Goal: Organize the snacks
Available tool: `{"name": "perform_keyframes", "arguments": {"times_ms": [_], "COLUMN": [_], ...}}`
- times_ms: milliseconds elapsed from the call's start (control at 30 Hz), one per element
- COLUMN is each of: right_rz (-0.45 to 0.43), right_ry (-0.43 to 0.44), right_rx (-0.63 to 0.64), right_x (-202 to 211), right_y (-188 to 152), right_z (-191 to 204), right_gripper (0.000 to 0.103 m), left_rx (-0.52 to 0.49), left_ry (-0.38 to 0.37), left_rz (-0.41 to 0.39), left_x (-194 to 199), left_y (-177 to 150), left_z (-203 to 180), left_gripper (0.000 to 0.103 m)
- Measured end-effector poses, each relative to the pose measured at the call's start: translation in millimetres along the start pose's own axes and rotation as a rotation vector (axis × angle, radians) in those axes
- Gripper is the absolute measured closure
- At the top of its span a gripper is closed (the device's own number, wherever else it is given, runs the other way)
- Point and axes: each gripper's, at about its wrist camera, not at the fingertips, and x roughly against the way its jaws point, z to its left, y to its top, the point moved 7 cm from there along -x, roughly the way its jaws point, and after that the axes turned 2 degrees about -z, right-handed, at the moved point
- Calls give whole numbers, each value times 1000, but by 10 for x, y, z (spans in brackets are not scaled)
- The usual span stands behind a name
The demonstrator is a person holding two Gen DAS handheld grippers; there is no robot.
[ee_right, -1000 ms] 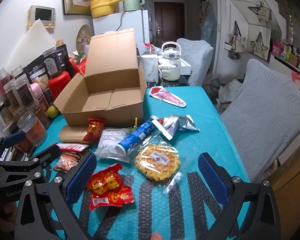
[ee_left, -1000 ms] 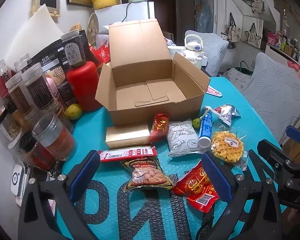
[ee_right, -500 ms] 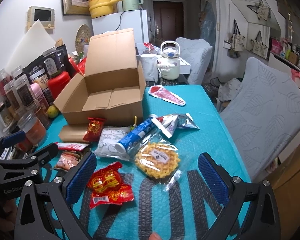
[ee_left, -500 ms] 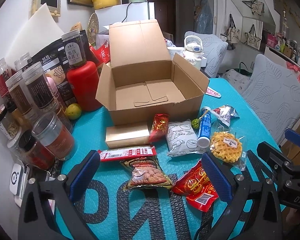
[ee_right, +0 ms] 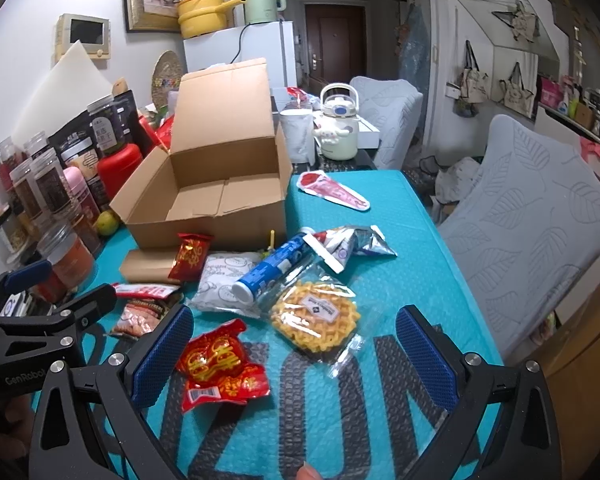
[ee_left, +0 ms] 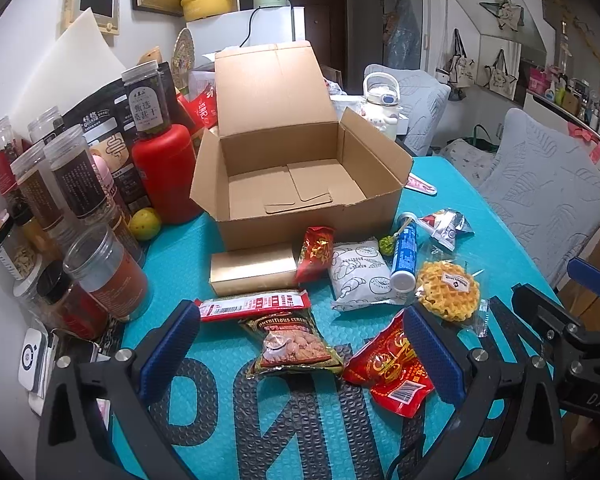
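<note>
Snacks (ee_left: 388, 364) appear in both views; pink packet (ee_right: 332, 191) clearest right.

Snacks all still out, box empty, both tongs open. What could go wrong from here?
The waffle pack overlaps the blue tube and sits beside the white pastry bag, so the right tongs could drag a neighbour along. The small red packet leans against the cardboard box, and may topple if nudged. The jars crowd the left tongs, so a wide swing might knock one.
</note>
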Motion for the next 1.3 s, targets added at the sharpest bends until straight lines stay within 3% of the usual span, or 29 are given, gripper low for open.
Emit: {"name": "perform_keyframes", "arguments": {"times_ms": [1300], "right_rz": [-16], "right_ry": [26], "right_rx": [18], "right_x": [69], "right_y": [-37], "right_z": [100], "right_gripper": [0], "left_rx": [8], "left_ry": [-26], "left_rz": [-9], "left_x": [95], "left_y": [-72], "left_z": [33], "left_gripper": [0]}}
